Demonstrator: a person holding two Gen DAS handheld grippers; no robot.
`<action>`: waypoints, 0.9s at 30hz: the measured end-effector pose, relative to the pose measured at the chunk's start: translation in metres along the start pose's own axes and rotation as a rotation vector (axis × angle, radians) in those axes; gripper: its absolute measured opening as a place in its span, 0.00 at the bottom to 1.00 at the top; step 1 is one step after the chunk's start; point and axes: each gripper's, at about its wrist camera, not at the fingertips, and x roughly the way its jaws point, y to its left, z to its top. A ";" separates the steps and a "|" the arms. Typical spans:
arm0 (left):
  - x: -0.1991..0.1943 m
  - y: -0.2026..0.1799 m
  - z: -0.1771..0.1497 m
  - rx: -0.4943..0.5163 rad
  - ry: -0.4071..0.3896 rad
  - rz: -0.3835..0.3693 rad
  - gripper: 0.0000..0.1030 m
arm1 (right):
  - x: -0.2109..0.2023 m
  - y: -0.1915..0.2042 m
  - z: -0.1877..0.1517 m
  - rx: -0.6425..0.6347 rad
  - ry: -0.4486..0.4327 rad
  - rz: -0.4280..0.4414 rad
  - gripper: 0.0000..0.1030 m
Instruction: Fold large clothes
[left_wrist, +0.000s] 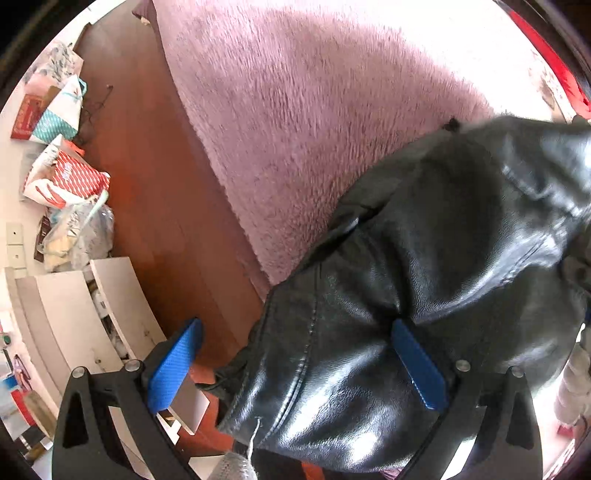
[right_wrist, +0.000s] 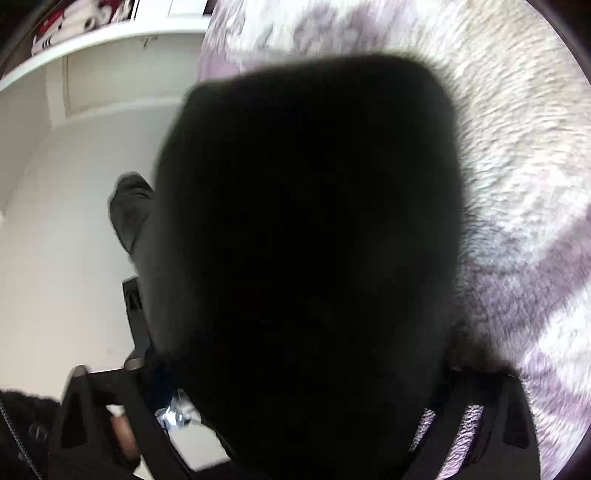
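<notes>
Right wrist: black jacket (right_wrist: 306, 240) hides jaws

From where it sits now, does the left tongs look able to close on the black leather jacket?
Probably yes. The left tongs stand open with the black leather jacket bulging between the blue pads. One pad already presses the leather, and nothing blocks the other.

I see a shaggy pink plush blanket (left_wrist: 295, 110) in strong light, bordered by a reddish-brown wooden floor (left_wrist: 155, 192). Patterned paper gift bags (left_wrist: 66, 173) lie along the floor's edge beside white shelf boards (left_wrist: 122, 299). In the right wrist view, I note a white cabinet wall (right_wrist: 74, 184).
</notes>
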 end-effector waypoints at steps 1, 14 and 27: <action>-0.006 -0.001 0.002 0.000 -0.010 0.004 1.00 | -0.005 0.001 -0.005 0.029 -0.025 -0.006 0.72; -0.095 -0.115 0.035 0.206 -0.253 -0.006 1.00 | -0.140 -0.044 -0.112 0.458 -0.690 0.211 0.70; -0.038 -0.234 0.032 0.398 -0.224 -0.027 1.00 | -0.238 -0.043 -0.173 0.529 -0.634 -0.281 0.86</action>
